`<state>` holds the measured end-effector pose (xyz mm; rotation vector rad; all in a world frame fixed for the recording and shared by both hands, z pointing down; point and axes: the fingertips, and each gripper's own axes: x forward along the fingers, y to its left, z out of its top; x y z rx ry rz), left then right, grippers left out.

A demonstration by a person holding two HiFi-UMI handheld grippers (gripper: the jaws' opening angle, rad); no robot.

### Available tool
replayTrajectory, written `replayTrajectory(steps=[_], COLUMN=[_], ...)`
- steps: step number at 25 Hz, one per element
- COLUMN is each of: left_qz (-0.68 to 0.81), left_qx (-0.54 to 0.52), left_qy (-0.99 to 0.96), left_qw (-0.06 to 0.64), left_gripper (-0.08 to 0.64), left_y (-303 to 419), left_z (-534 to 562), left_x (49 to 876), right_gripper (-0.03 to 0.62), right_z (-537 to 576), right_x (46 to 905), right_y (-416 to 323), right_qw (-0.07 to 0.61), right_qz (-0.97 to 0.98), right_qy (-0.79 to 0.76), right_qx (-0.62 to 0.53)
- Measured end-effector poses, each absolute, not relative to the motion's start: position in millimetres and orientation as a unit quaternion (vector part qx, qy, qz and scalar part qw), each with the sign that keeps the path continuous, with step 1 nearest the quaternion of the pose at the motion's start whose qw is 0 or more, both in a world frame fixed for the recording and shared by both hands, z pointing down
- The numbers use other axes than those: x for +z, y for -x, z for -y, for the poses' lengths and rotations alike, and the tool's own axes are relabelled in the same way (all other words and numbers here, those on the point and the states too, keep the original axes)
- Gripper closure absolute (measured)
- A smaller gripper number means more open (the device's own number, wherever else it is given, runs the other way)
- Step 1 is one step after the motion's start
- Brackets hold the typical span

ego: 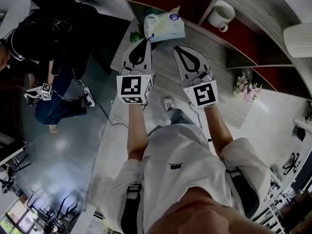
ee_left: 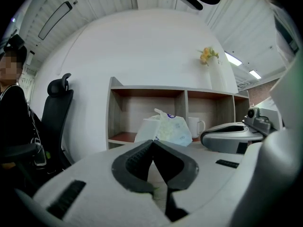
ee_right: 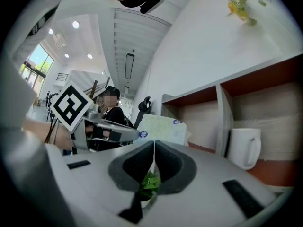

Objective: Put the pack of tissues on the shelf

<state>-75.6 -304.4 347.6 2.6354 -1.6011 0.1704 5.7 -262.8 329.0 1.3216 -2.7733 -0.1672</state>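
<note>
The pack of tissues (ego: 164, 26), a pale plastic bag with a purple label, stands on the wooden table top against the front edge of the shelf (ego: 234, 38), by its divider. The left gripper view has the pack (ee_left: 165, 128) straight ahead, its base hidden by the jaws. In the right gripper view the pack (ee_right: 163, 128) is ahead and slightly left. My left gripper (ego: 145, 40) is shut and empty, its tip just short of the pack. My right gripper (ego: 178, 48) is shut and empty, beside it to the right.
A white mug (ego: 222, 14) stands in the shelf's right compartment. Flowers (ego: 246, 87) sit on the white shelf top. Green leaves (ego: 138, 34) show left of the pack. A person in black (ego: 44, 43) sits at left, near an office chair (ee_left: 59, 108).
</note>
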Motion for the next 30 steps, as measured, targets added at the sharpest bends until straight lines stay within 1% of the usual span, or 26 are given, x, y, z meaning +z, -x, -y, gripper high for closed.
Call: replayTrajectory(steps=[14, 30], left_qz=[0.514, 0.508], left_qx=[0.031, 0.037], left_qy=[-0.857, -0.861], left_qw=[0.000, 0.003], left_gripper=[0.532, 0.531], left_y=[70.4, 56.7], left_z=[347.8, 389.9], left_x=[318.3, 340.3], right_gripper=[0.566, 0.566], right_z=[298.1, 332.5], right_x=[313.5, 327.1], right_y=[-14.8, -21.4], right_qw=[0.018, 0.030], right_qz=[0.888, 0.882], right_qy=[-0.457, -0.469], right_qx=[-0.055, -0.047])
